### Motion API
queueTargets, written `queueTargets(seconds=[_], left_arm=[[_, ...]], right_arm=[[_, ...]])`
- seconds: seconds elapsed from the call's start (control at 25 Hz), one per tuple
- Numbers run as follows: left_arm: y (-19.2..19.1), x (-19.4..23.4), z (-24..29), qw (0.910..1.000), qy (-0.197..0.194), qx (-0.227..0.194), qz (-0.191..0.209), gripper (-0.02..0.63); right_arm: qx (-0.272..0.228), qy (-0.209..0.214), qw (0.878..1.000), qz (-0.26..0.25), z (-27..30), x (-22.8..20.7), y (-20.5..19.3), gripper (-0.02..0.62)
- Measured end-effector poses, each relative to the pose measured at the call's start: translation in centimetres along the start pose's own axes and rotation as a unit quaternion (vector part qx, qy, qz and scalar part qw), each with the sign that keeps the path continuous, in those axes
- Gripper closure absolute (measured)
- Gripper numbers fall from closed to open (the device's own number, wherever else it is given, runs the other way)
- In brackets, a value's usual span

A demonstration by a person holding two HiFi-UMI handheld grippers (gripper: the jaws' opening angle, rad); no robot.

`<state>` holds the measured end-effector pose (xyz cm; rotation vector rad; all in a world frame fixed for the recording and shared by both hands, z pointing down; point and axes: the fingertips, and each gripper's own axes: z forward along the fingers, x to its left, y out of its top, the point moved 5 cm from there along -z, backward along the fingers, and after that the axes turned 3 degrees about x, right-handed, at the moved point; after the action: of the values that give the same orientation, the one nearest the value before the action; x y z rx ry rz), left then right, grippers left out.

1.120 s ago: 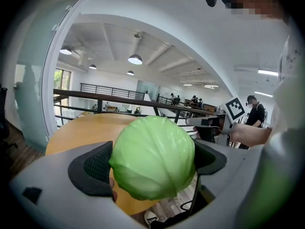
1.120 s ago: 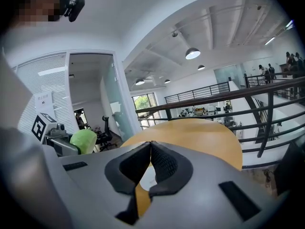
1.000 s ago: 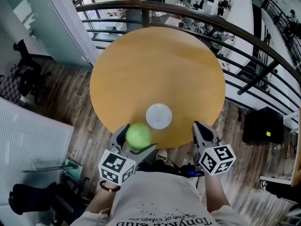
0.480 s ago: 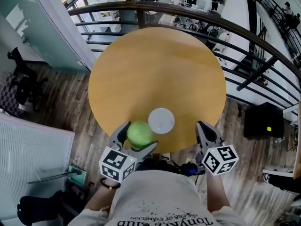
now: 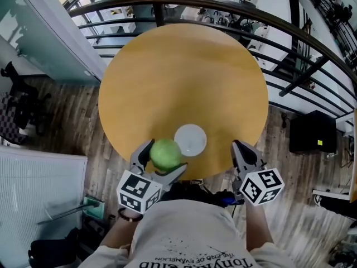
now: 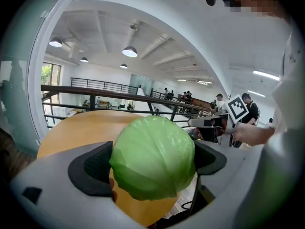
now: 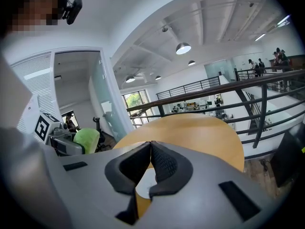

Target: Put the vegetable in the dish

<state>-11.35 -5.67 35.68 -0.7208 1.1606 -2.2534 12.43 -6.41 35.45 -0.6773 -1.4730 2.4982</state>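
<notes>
Left gripper (image 6: 152, 162): the vegetable (image 6: 152, 156) is being squeezed between its two fingers (image 6: 97, 168), with one dark pad pressing on each side.
Right gripper (image 7: 150, 145): nothing is being held; its fingers are being pressed together at the tips.
Step in hand: it looks like the vegetable is being carried to the dish (image 5: 190, 139).
Doing it well: the ball is best brought right over the middle of the dish, set down until it is touching, and only then let go. Dropped from high up, it is likely to roll away.
Vegetable: a round, light green ball like a small cabbage, with smooth folded leaves. It is bulging out above and below the fingers.
Dish: small, white, round and empty, lying just past the left fingertips and a little to their right, between the two grippers.
Table (image 5: 184, 77): round and yellow-brown, stretching far beyond both sets of fingers.
</notes>
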Motion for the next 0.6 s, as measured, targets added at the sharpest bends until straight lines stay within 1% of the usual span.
queueTargets(seconds=[0.28, 0.6], left_arm=[[-0.3, 1.0, 1.7, 0.9999, -0.003, 0.013, 0.001, 0.106], [-1.8, 2.4, 4.5, 0.9992, 0.0, 0.039, 0.005, 0.106]], right_arm=[[0.016, -0.003, 1.0, 0.012, 1.4, -0.8, -0.5, 0.571], [0.03, 0.003, 0.999, 0.022, 3.5, -1.5, -1.8, 0.571]])
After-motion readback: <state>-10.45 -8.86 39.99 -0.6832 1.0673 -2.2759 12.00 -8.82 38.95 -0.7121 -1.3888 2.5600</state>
